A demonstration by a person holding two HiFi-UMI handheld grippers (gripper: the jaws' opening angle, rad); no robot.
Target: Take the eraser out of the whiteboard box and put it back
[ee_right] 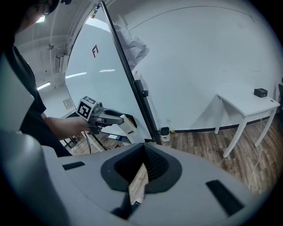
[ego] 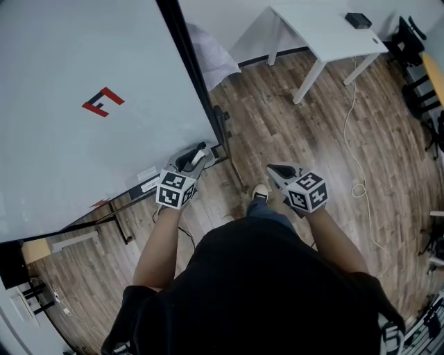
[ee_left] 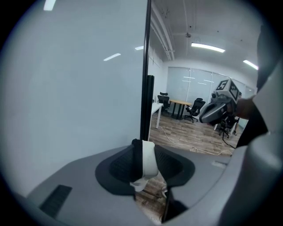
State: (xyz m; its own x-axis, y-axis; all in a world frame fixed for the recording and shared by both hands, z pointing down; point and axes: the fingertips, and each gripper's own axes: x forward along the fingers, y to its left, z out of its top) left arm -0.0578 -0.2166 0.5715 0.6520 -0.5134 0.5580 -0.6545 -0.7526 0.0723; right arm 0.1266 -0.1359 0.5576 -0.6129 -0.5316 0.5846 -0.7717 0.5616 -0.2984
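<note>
The whiteboard [ego: 83, 104] leans across the left of the head view, with a red mark on it. Its tray [ego: 149, 184] runs along the lower edge and carries small white items. My left gripper [ego: 196, 158] is just right of the board's lower corner, raised off the tray, shut on the eraser [ego: 202, 148]. In the left gripper view the eraser [ee_left: 149, 159] stands between the pads, white body to the right and black felt to the left. My right gripper [ego: 277, 170] hangs over the wooden floor to the right, jaws shut and empty.
A white table [ego: 326, 31] with a small black box [ego: 358, 19] stands at the back right. A white cable [ego: 357, 187] loops on the floor. Office chairs [ego: 416, 41] line the right edge. The board's black frame post [ego: 208, 104] and stand foot sit between the grippers.
</note>
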